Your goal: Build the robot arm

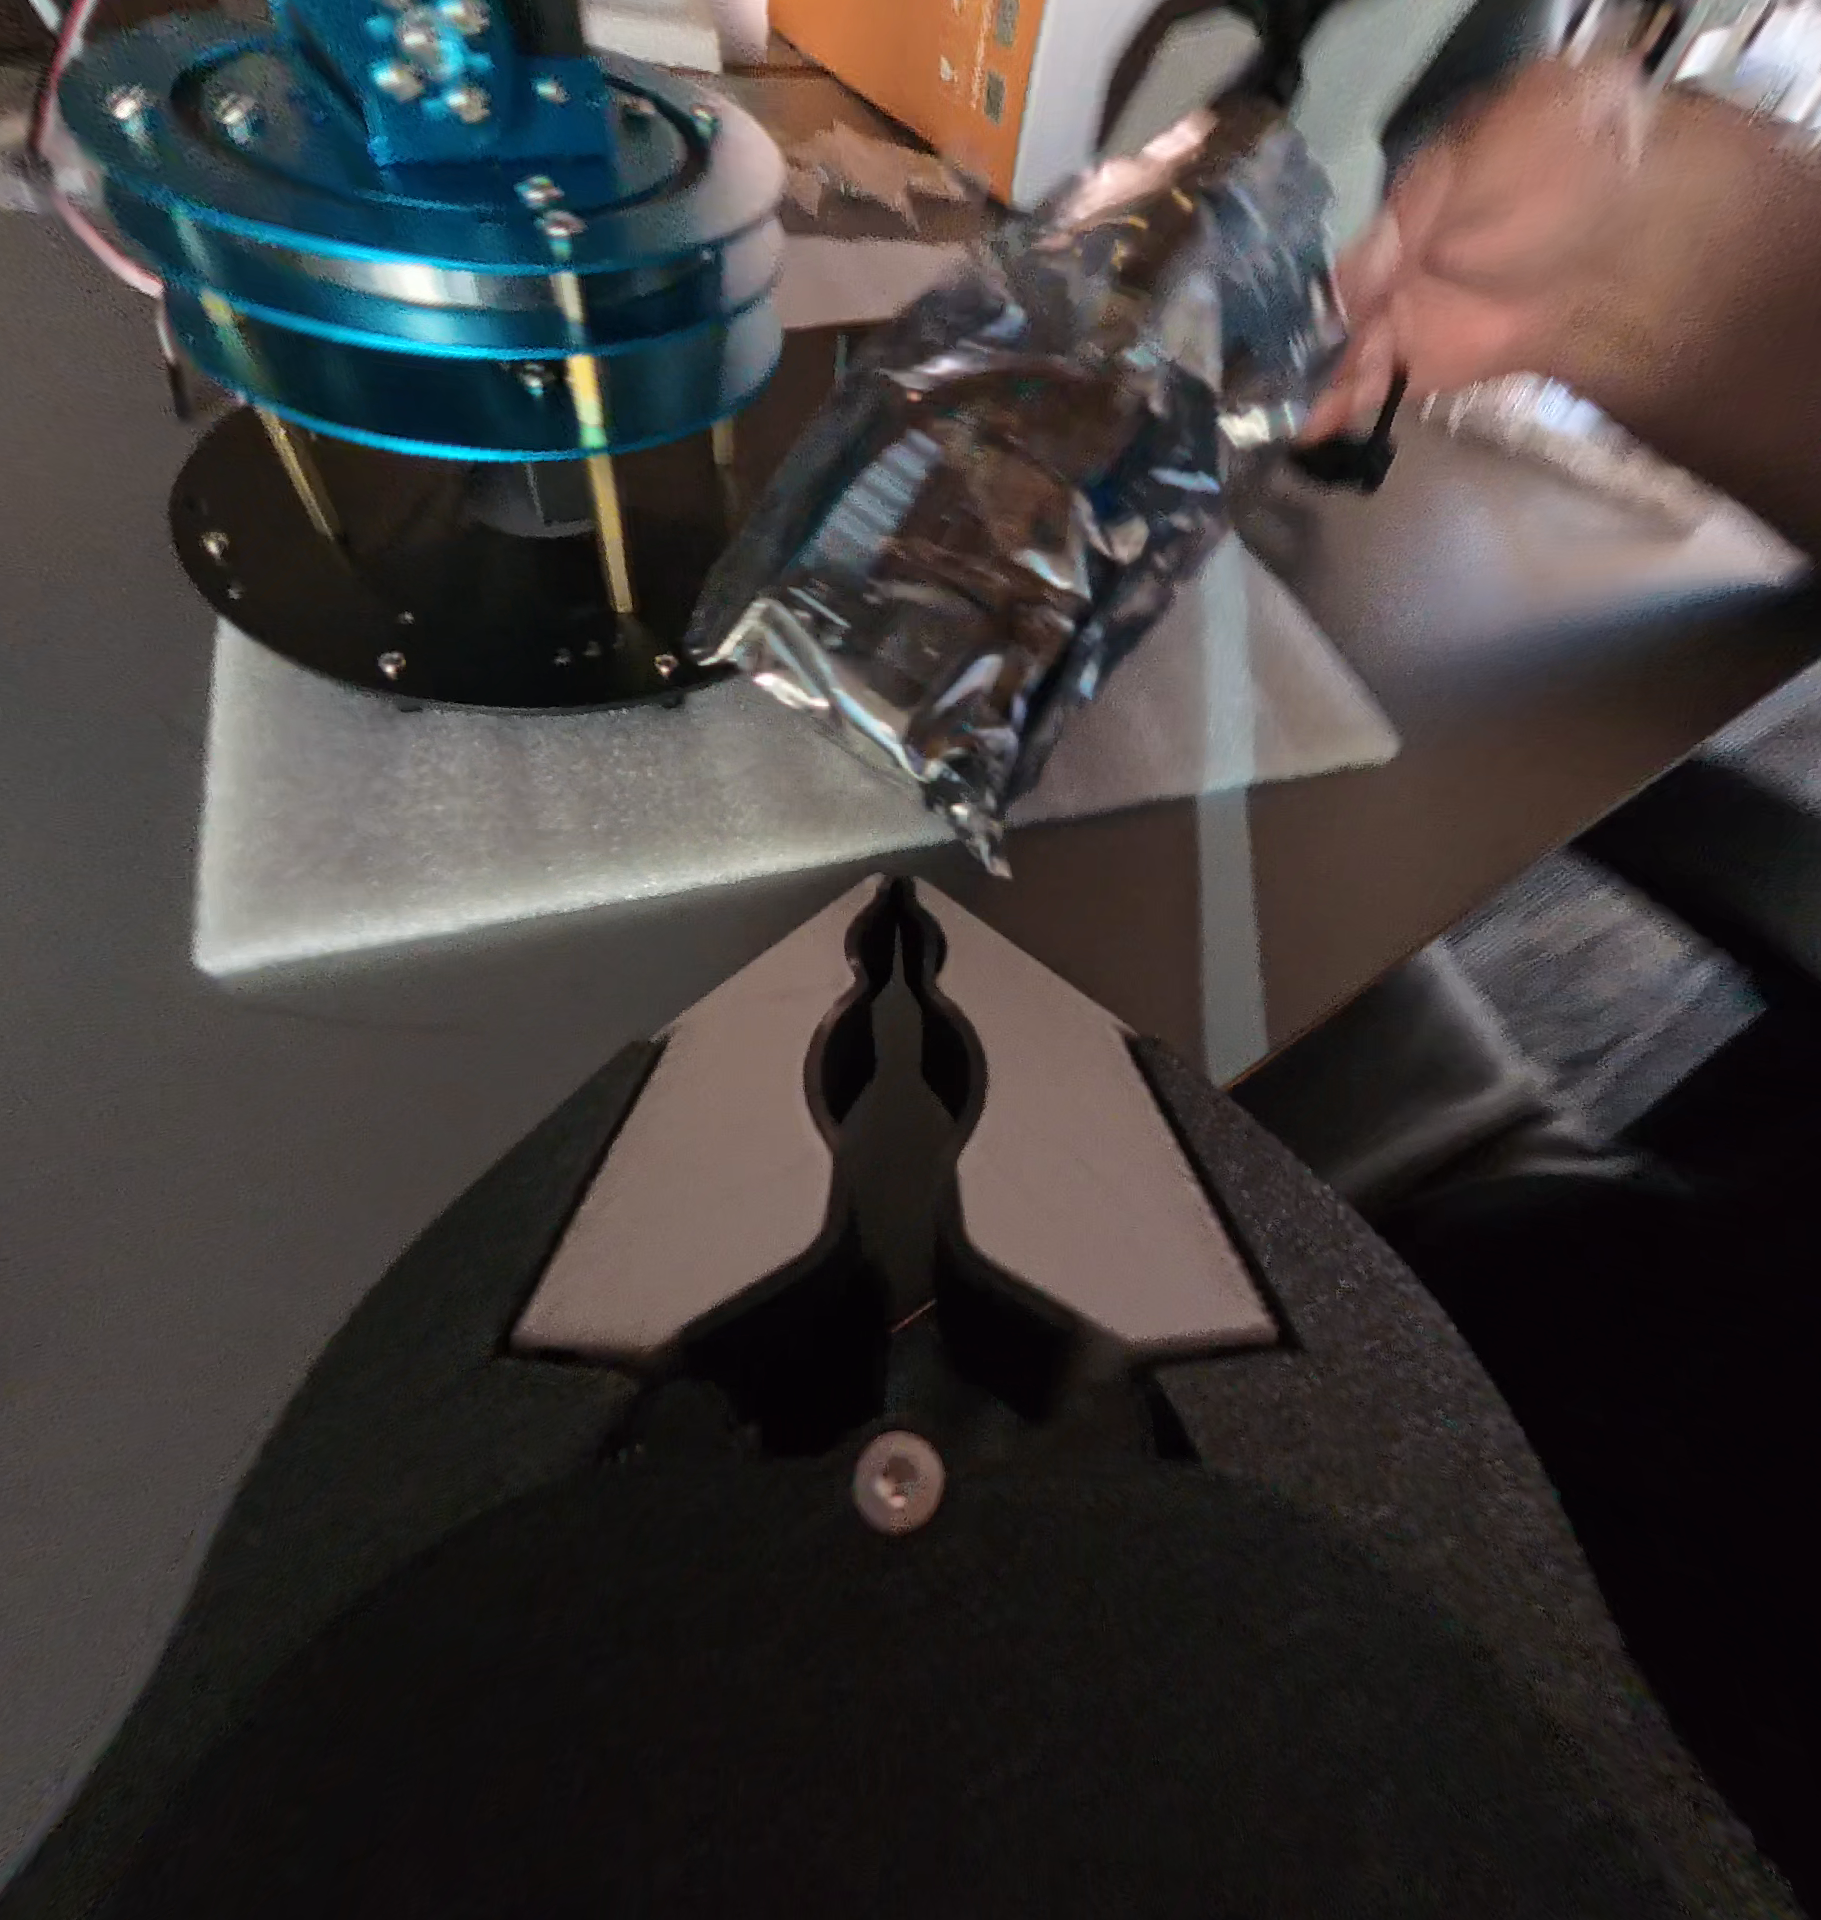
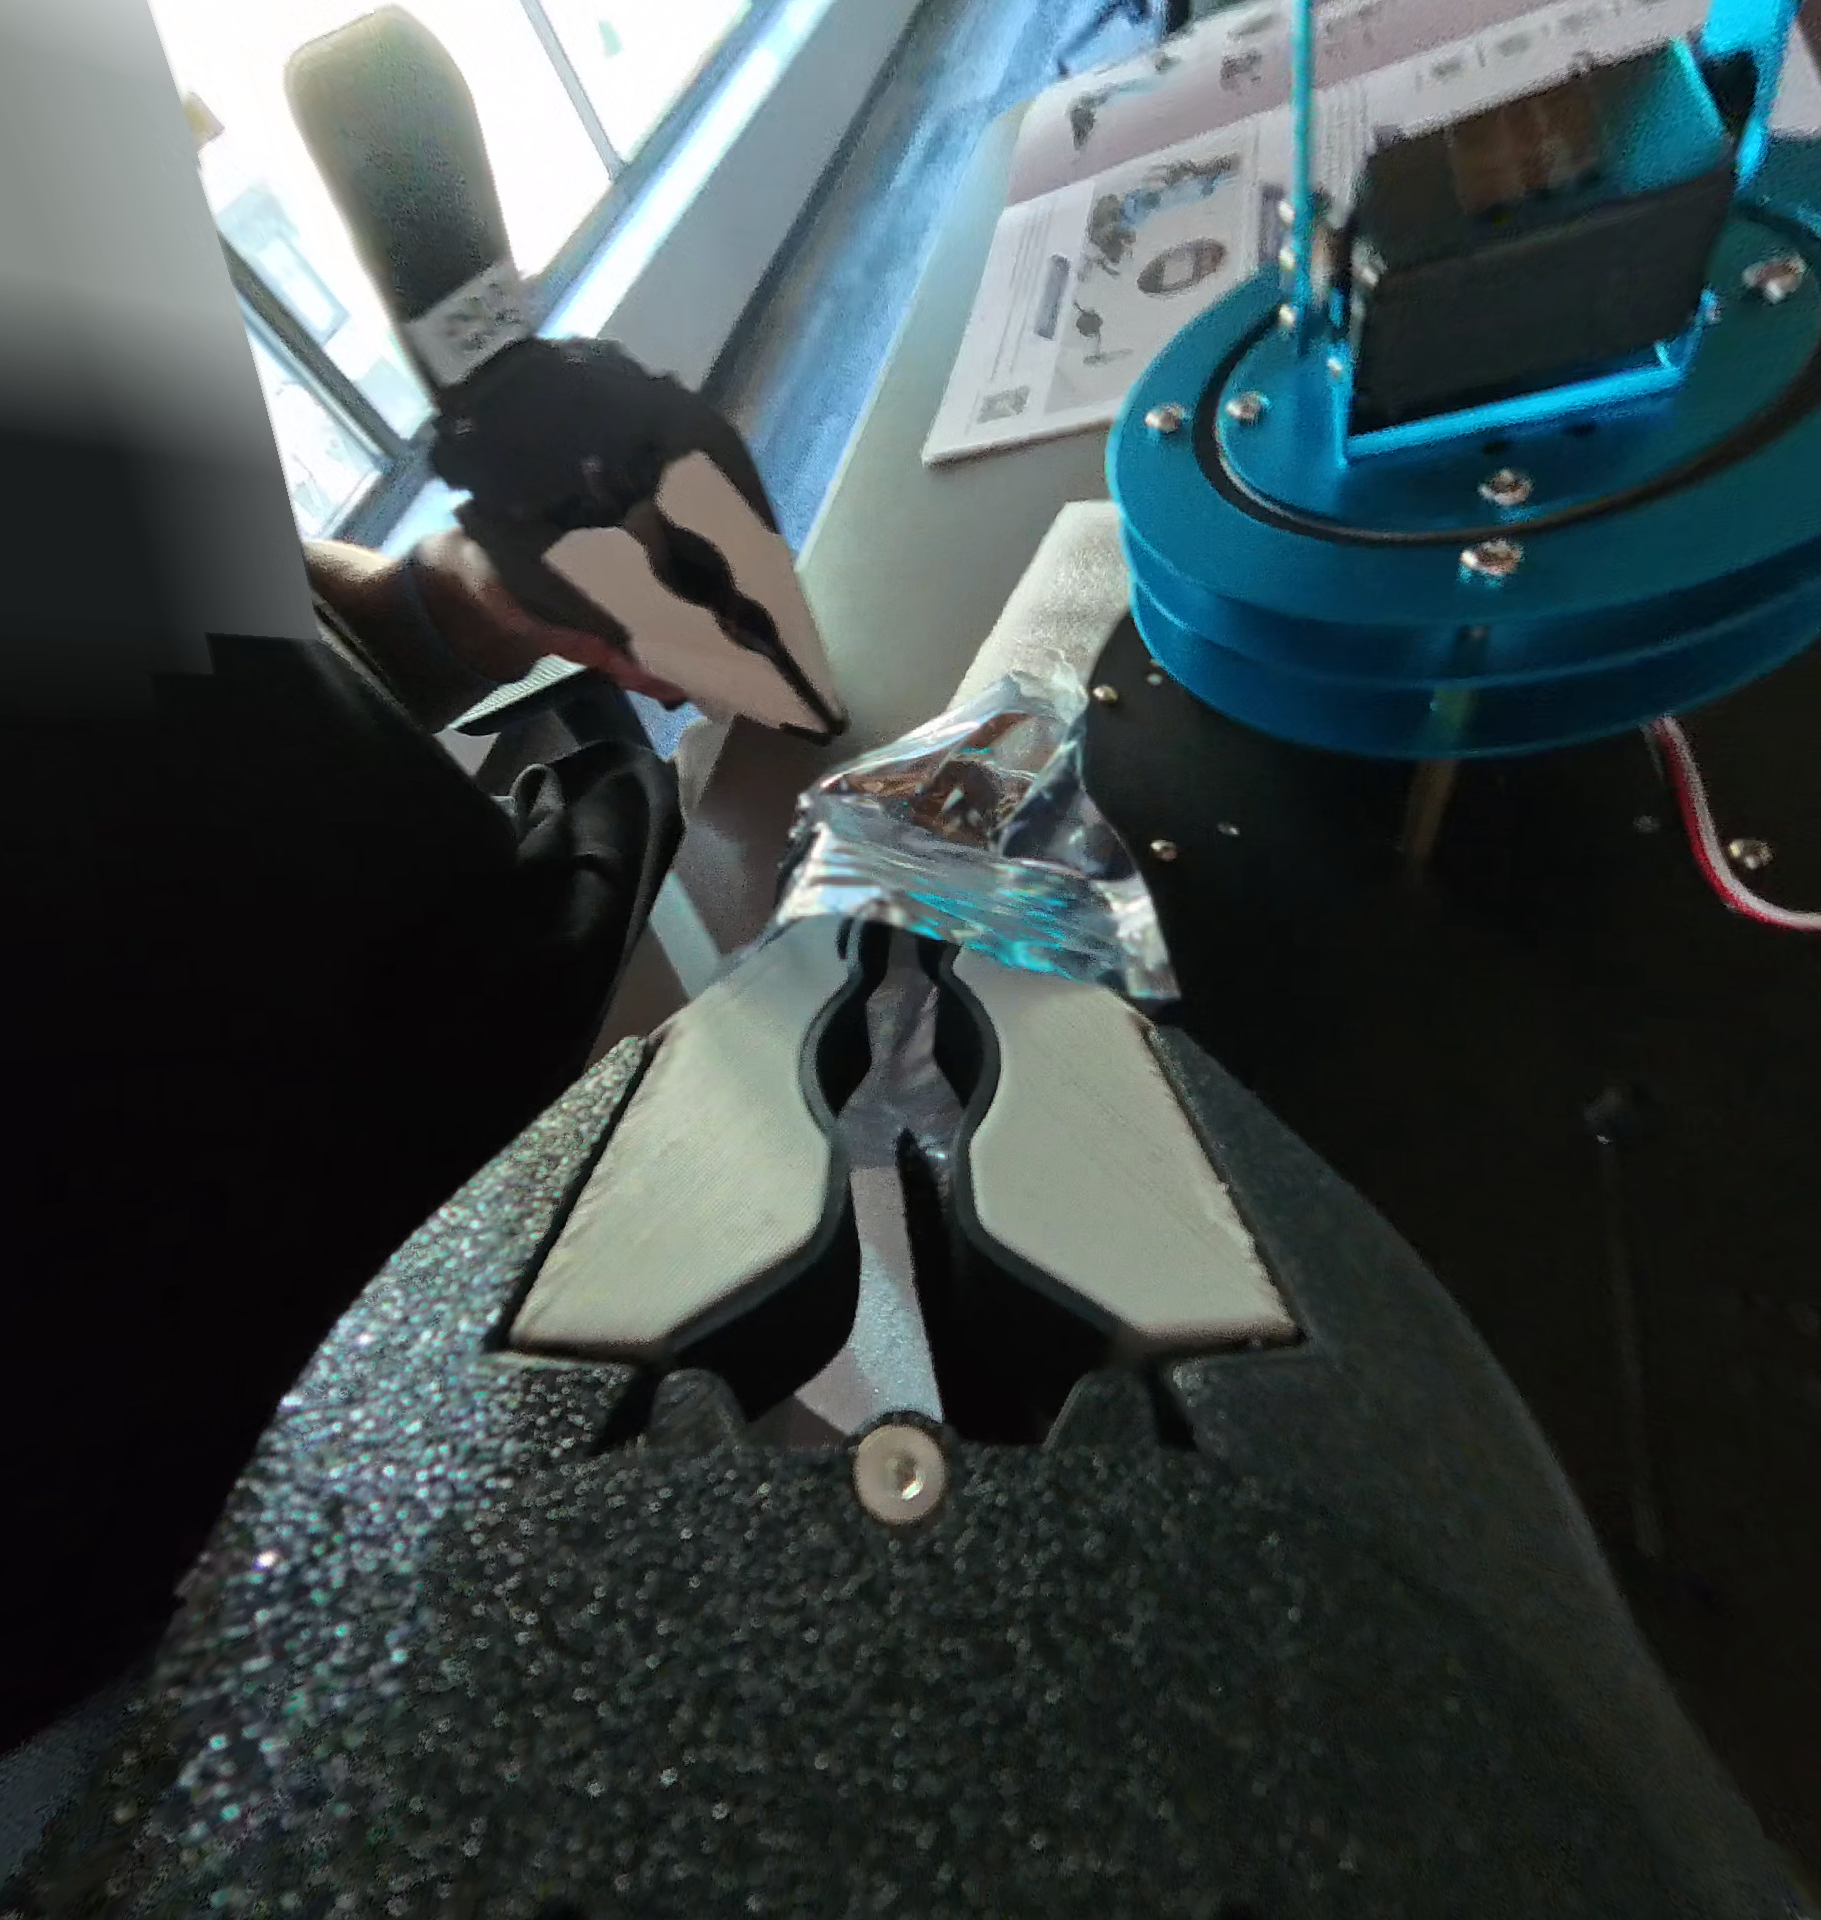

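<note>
A crinkled silver foil bag (image 1: pixel 989 499) hangs in the air over a white foam sheet (image 1: pixel 470 810). My right gripper (image 2: pixel 890 935) is shut on one edge of the bag (image 2: pixel 947 831). My left gripper (image 1: pixel 898 883) is shut and empty, its tip just below and beside the bag's lower corner. It also shows farther off in the right wrist view (image 2: pixel 828 722). A blurred hand (image 1: pixel 1560 260) is at the bag's right side. A blue round turntable base (image 1: pixel 438 260) stands on a black disc (image 1: pixel 293 582) on the foam, left of the bag.
An orange and white box (image 1: pixel 947 73) stands behind the bag. A printed booklet (image 2: pixel 1093 270) lies beyond the blue base (image 2: pixel 1457 582). Red and white wires (image 2: pixel 1716 894) run over the black disc. The table edge (image 1: pixel 1405 997) drops off to the right, and a chair (image 2: pixel 407 177) stands near a window. Spacing between my two grippers at the tips: around 11 cm.
</note>
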